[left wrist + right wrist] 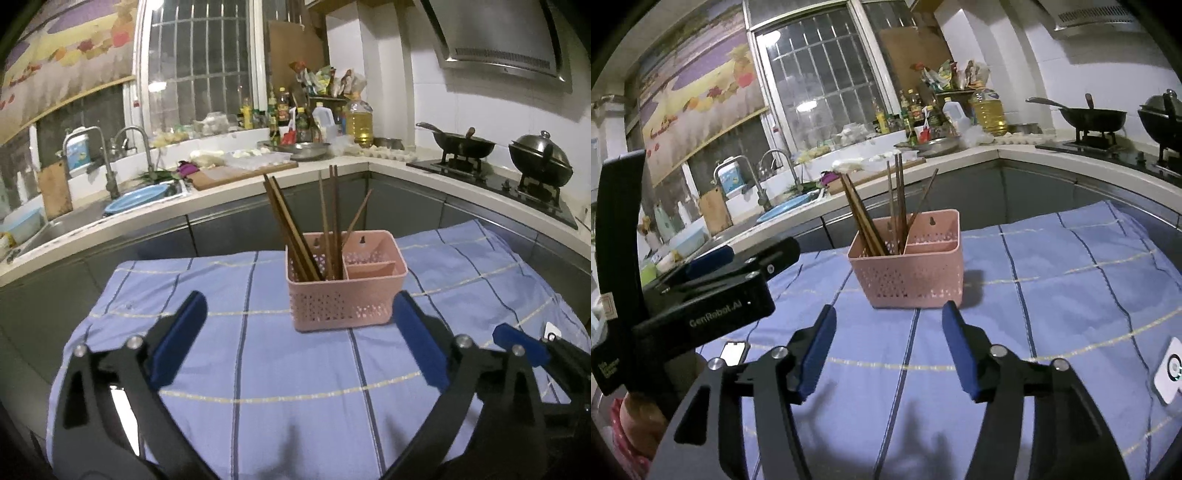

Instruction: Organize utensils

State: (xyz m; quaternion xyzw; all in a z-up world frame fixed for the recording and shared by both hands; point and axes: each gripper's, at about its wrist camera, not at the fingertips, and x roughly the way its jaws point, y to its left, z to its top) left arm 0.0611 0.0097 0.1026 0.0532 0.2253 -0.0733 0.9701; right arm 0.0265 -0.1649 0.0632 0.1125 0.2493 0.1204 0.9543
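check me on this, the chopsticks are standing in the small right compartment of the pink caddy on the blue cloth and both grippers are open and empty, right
Not quite. The chopsticks stand in the large left compartment of the pink caddy; the small right compartments hold nothing, as the left wrist view shows. The rest holds: the caddy sits on the blue cloth, and the left gripper and right gripper are open and empty.

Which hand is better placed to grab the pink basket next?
Left, marginally: its tool stands open wider than the pink perforated plastic basket, squarely behind it. The right tool looks narrower and offset.
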